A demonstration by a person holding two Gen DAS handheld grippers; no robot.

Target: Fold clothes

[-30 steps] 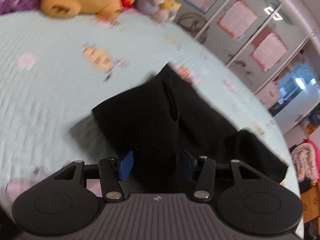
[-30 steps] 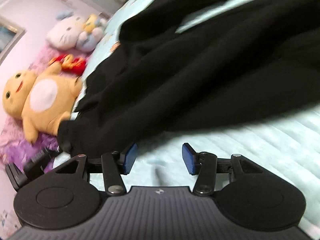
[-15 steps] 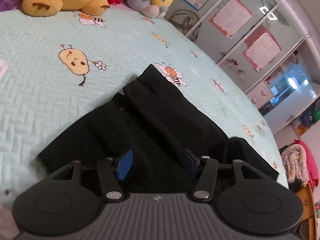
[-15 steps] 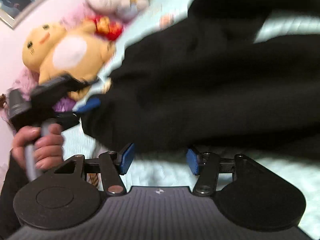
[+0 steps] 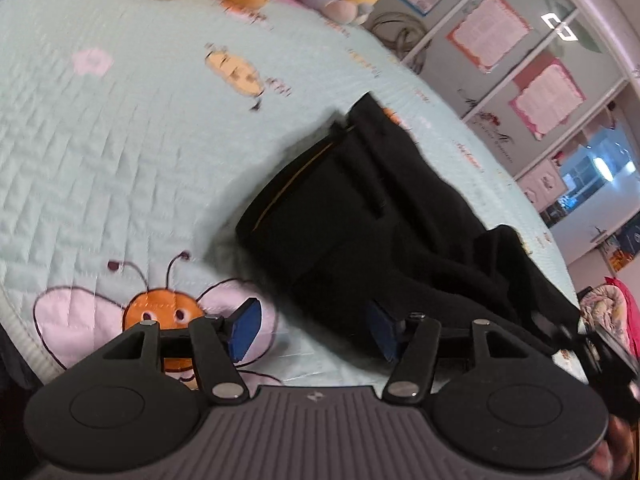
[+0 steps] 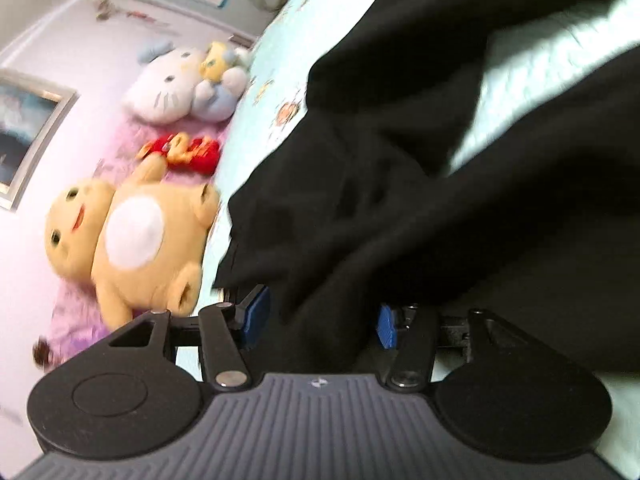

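Black trousers (image 5: 384,216) spread across pale green quilted bedspread (image 5: 120,140), waistband end with thin yellowish seam line pointing toward plush toys at head of bed, legs trailing away toward far bed edge. Partly bunched, one dark fold humped up on side of trousers nearest wall of pink-framed posters (image 5: 548,100).

Left gripper (image 5: 312,330) low over bedspread just short of trousers' near edge, blue pads wide apart. Left pad (image 5: 245,328) over embroidered bee (image 5: 160,312), clear of cloth; right pad (image 5: 382,336) at or under hem of black fabric, contact impossible to tell through motion blur. Nothing clamped between pads.

Right gripper (image 6: 320,320) seen from own camera also spread wide, fold of trousers (image 6: 440,208) lying down between blue pads and over gripper's front. Cloth draped in gap, not pinched; right pad half hidden behind fabric. Strip of bedspread (image 6: 532,80) visible through gap between two black folds above.

Beyond trousers in right wrist view: yellow-orange plush bear (image 6: 128,236) with white belly, red plush item (image 6: 188,154) beside it, white cat plush (image 6: 172,88) holding small yellow toy, all on pink-purple blanket against wall. Framed picture (image 6: 24,132) on that wall.

Dark edge of second handheld device and fingertips (image 5: 608,452) at lower right corner of left wrist view.
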